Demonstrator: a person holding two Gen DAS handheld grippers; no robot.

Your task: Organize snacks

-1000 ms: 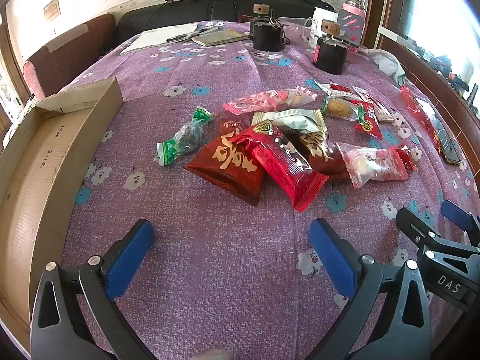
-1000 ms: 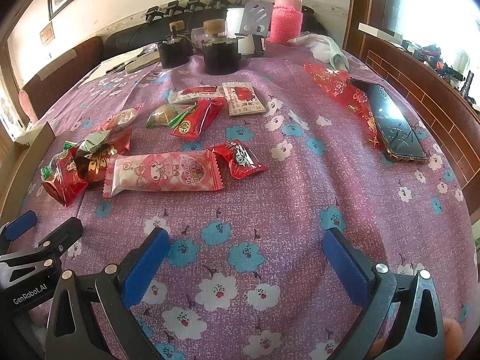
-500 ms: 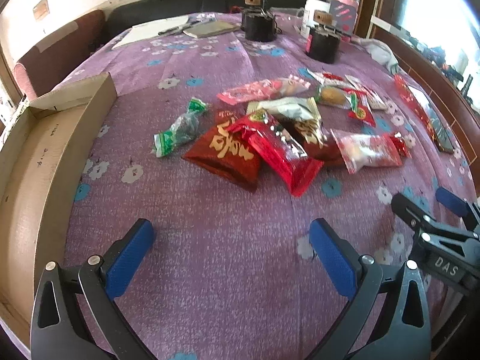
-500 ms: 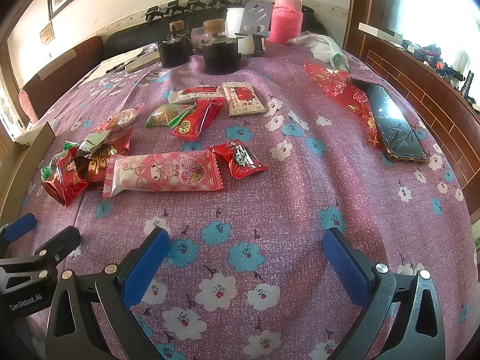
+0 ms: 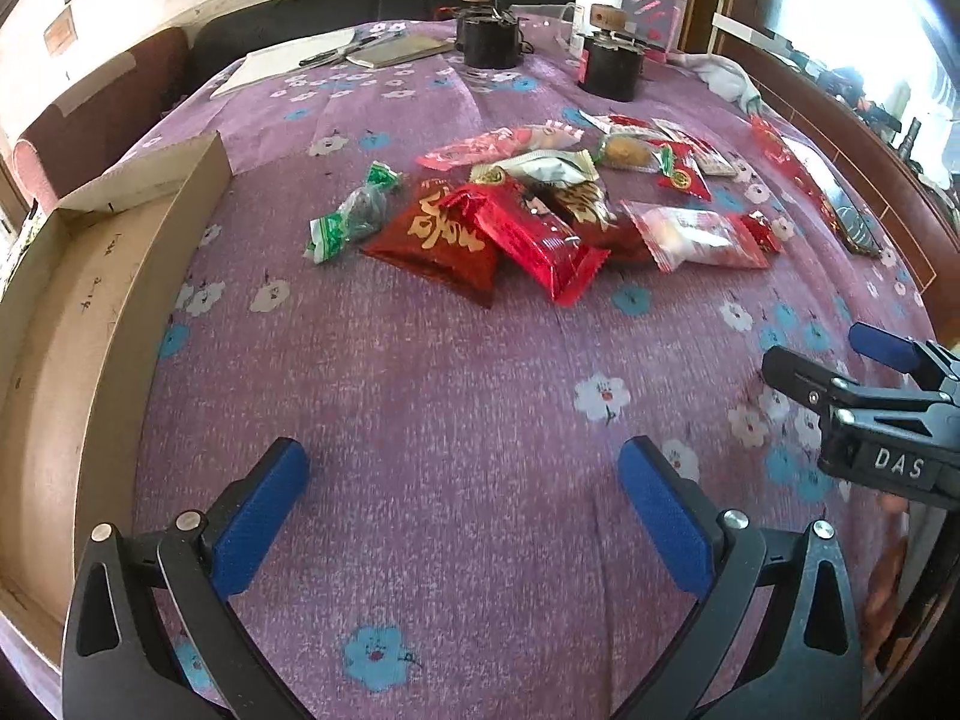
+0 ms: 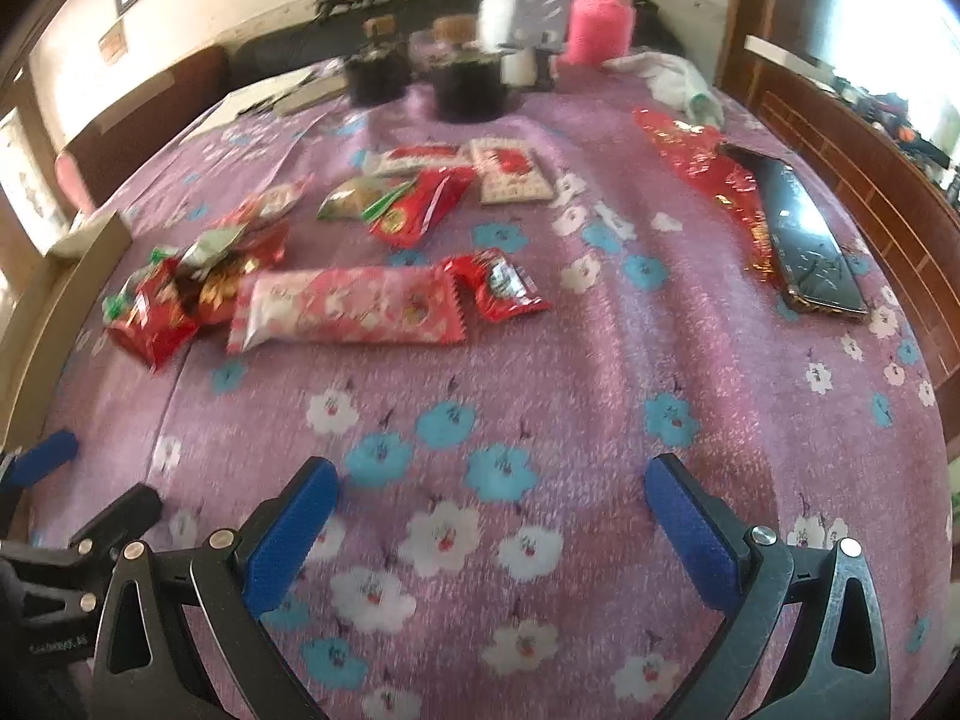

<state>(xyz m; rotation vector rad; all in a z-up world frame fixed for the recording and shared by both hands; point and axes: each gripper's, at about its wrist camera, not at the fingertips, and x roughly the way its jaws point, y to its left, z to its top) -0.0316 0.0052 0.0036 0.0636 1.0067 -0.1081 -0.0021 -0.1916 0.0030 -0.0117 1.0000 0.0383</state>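
I see the snacks lying loose on the purple flowered surface [image 5: 456, 396], beside the open cardboard box [image 5: 66, 324]. A green-ended wrapped sweet [image 5: 354, 213] lies nearest the box. Just beside it a dark red packet with gold lettering [image 5: 441, 237] lies flat, a shiny red bar [image 5: 531, 234] resting across its edge. A long pink-and-white packet [image 6: 348, 309] lies flat, touching a small red packet [image 6: 498, 285]. Farther back sits a red packet with a green end [image 6: 420, 207] and a flat white-and-red sachet [image 6: 513, 171]

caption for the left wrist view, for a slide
Open left hand-held gripper hovers over the purple cloth, snack pile ahead, cardboard box at left.
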